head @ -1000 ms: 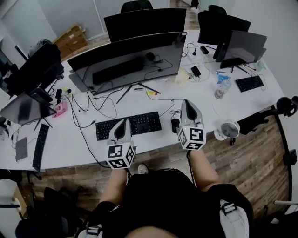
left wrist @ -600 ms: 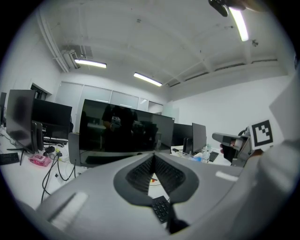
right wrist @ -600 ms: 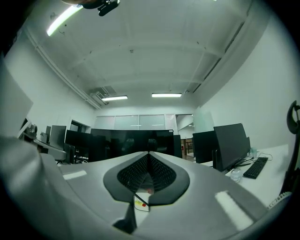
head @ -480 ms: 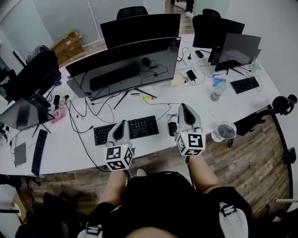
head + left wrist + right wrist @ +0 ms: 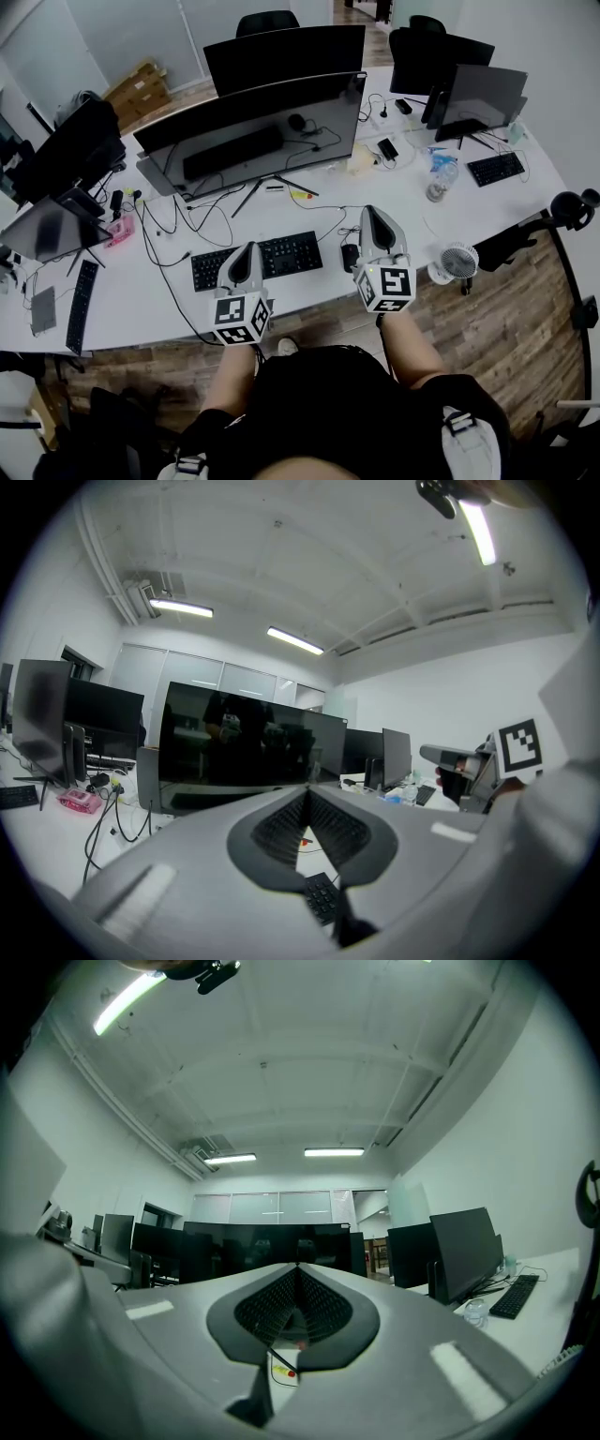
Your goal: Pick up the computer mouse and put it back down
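The black computer mouse (image 5: 350, 256) lies on the white desk (image 5: 141, 291), just right of the black keyboard (image 5: 258, 259). My right gripper (image 5: 371, 210) hovers right beside the mouse, slightly above it, shut and holding nothing. In the right gripper view its jaws (image 5: 297, 1267) meet at the tip with only desk and a cable behind them. My left gripper (image 5: 247, 246) hangs over the keyboard's left half, also shut and empty. Its tips (image 5: 307, 789) touch in the left gripper view, where the keyboard (image 5: 323, 900) shows through below.
A wide curved monitor (image 5: 253, 117) on a spread-leg stand fills the desk behind the keyboard, with loose cables (image 5: 173, 220) around it. A small white fan (image 5: 459, 262) stands at the desk edge to the right, a water bottle (image 5: 439, 183) behind it.
The right gripper has risen a little beside the mouse. The mouse stays on the desk, and the left gripper has kept still. Both stay shut.
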Available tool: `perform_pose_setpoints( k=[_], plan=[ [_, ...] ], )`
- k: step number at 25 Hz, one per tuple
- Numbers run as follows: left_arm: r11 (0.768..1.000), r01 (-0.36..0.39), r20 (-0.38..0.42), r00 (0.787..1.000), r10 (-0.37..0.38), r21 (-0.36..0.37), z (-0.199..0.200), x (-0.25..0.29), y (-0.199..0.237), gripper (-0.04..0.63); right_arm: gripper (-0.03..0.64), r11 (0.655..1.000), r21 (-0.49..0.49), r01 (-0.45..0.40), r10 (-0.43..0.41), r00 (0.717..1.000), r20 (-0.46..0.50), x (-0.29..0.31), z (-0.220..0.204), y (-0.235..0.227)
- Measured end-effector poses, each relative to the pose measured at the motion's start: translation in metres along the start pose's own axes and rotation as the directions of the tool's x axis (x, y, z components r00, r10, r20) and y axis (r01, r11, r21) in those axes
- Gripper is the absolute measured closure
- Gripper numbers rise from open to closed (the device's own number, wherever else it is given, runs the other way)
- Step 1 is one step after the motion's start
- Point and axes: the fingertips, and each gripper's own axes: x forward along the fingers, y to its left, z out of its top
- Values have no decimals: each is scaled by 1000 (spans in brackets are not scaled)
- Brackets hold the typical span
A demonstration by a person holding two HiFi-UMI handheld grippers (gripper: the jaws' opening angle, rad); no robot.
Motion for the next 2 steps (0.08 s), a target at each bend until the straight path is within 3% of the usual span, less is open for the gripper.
perform_pose_setpoints(
  k=[2],
  plan=[
    [1000, -3, 1, 1000, 3, -1, 1, 0, 1, 542, 618, 1000, 3, -4, 4, 1000, -4, 1, -1, 1]
  ],
)
